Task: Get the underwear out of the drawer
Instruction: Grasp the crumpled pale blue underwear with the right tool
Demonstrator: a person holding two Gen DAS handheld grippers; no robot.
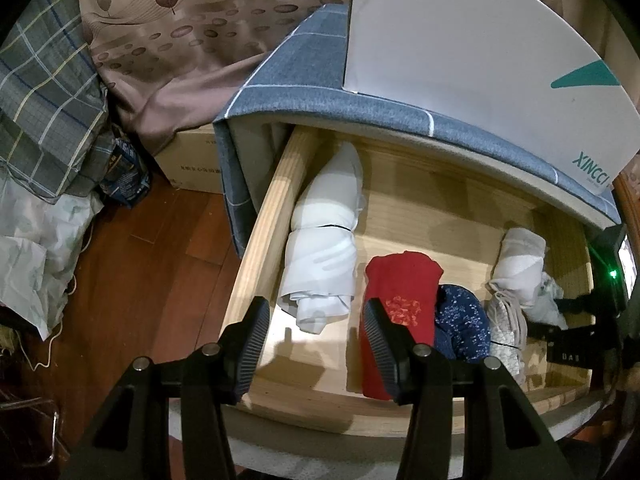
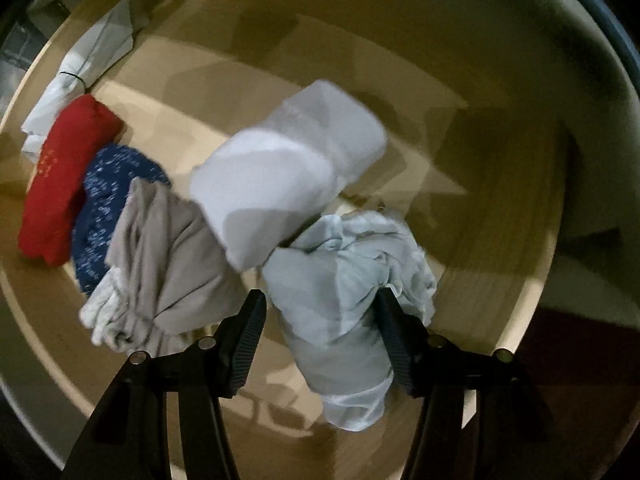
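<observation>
The right gripper (image 2: 320, 336) is spreading wide around a pale blue underwear roll (image 2: 344, 304) in the wooden drawer (image 1: 256, 240), one finger touching it. The left gripper (image 1: 316, 344) is hanging wide and empty above the drawer front, beside the red roll (image 1: 396, 312). A white box (image 1: 480, 60) is showing "XINCCI"

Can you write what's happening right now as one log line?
left tool: open, over drawer | right tool: open around pale bundle | nothing lifted

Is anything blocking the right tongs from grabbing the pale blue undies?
No. The right tongs are open, and the pale blue undies already sit between the fingers. Nothing lies over them inside the drawer.
</observation>
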